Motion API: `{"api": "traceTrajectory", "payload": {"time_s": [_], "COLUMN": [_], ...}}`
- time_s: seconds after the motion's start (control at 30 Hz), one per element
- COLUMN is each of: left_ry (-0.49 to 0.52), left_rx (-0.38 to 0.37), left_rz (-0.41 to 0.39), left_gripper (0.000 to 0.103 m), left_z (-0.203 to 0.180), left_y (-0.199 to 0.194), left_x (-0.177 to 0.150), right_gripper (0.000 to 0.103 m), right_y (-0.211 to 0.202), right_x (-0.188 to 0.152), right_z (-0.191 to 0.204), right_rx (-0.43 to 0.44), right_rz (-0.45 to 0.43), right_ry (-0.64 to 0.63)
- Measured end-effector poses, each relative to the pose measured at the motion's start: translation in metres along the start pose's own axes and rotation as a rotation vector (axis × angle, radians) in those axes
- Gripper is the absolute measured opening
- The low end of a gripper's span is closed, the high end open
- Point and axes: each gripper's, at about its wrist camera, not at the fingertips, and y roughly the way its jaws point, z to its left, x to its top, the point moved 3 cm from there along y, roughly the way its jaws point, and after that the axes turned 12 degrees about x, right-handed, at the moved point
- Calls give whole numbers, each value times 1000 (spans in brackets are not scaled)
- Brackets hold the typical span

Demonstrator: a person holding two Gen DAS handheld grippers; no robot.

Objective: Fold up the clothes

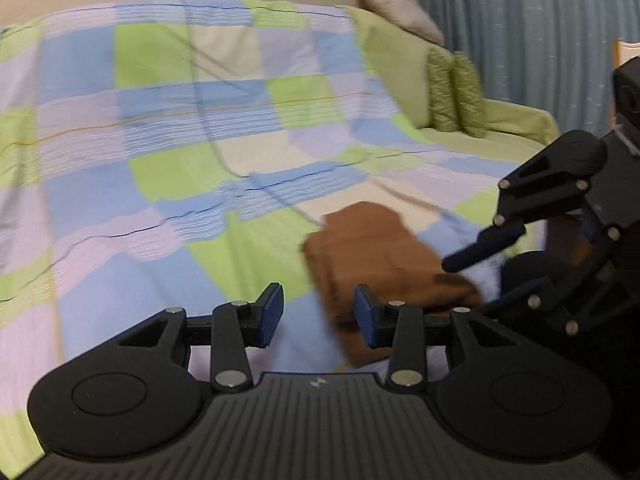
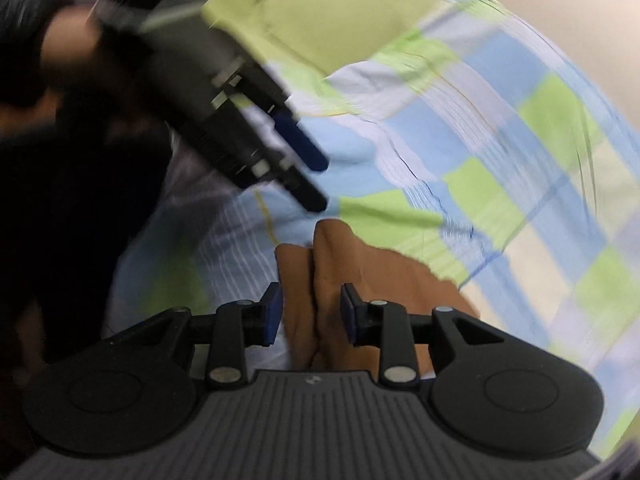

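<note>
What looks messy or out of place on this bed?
Not much. The brown garment lies folded in a compact bundle on the checked cover, though its edges don't line up neatly and a ridge runs down its middle. The cover itself is rumpled into wrinkles. Nothing looks spilled or damaged.

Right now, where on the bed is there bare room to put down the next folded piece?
Free: the wide checked bedspread left of and beyond the brown folded garment, up to the green pillows. Crowded: around the garment itself, where the left gripper and right gripper both sit close.
</note>
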Motion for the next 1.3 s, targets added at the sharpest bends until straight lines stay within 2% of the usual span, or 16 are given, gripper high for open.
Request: {"api": "traceTrajectory", "payload": {"time_s": [0.17, 0.2, 0.3, 0.33, 0.37, 0.47, 0.57, 0.67, 0.7, 0.77, 0.87, 0.93, 1.07, 1.3], "left_ry": [200, 192, 54, -32, -53, -58, -21, 11, 17, 24, 43, 35, 13, -97], "left_rx": [-18, -42, -113, -136, -127, -119, -117, -80, -66, -55, -45, -48, -57, -24], "left_rz": [21, 41, 88, 113, 116, 120, 135, 165, 171, 177, 173, 170, 159, 115], "left_gripper": [46, 46, 46, 46, 46, 46, 46, 46, 46, 46, 46, 47, 47, 46], "left_z": [-20, -19, -4, 7, 10, 13, 4, -4, -6, -7, -9, -8, -6, 19], "left_y": [8, 11, 14, 16, 16, 15, 18, 27, 30, 33, 35, 33, 31, 3], "left_x": [2, 3, 2, -1, -2, -7, -11, -17, -18, -21, -23, -24, -25, -11], "right_gripper": [33, 33, 33, 33, 33, 33, 31, 30, 28, 14, 11, 11, 11, 12], "right_y": [-14, -16, -10, -7, -3, 15, 29, 32, 30, 27, 23, 16, 12, 25], "right_x": [-23, -24, -22, -20, -18, -10, -5, -3, -3, -4, -5, -9, -24, -20], "right_z": [-19, -20, -17, -14, -10, 0, 5, 2, 1, 0, 1, 4, 11, 18], "right_rx": [-86, -94, -96, -102, -106, -121, -147, -154, -157, -164, -178, -172, -129, -116], "right_rz": [1, -11, -18, -13, -3, 40, 99, 98, 96, 92, 78, 76, 126, 135], "right_ry": [141, 153, 146, 123, 91, -19, -108, -97, -89, -78, -88, -107, -179, -203]}}
